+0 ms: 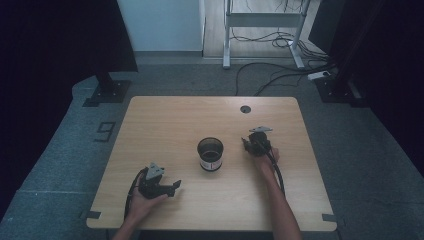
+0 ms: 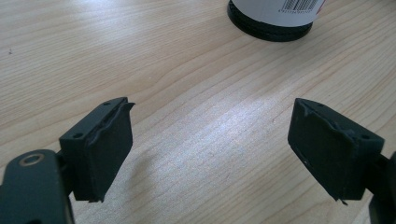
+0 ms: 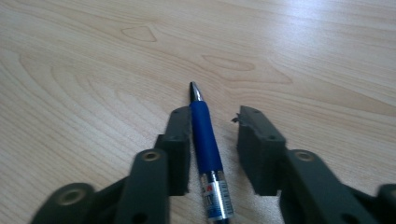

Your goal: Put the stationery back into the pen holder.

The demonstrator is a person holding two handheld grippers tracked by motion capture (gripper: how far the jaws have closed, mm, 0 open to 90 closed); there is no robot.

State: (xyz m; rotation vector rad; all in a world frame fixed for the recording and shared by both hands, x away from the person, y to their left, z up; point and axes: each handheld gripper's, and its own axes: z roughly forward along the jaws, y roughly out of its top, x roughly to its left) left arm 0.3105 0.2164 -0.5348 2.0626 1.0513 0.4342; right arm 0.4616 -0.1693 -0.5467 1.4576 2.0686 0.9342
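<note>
A blue pen (image 3: 205, 140) with a silver tip lies on the wooden table (image 1: 165, 125), pointing away from the camera in the right gripper view. My right gripper (image 3: 215, 114) is lowered around it. Its left jaw touches the pen's barrel, while the right jaw stands off with a gap, so the pen is not pinched. In the high view the right gripper (image 1: 252, 142) sits right of a black cup (image 1: 210, 154) with a white label. My left gripper (image 1: 175, 186) rests near the front left, wide open and empty (image 2: 210, 135), with the cup's base (image 2: 273, 18) ahead of it.
A round cable hole (image 1: 245, 109) sits near the table's far edge. Beyond the table are a white desk frame (image 1: 262, 20), loose cables (image 1: 280, 75) on the grey floor and a dark stand base (image 1: 107, 92) at left.
</note>
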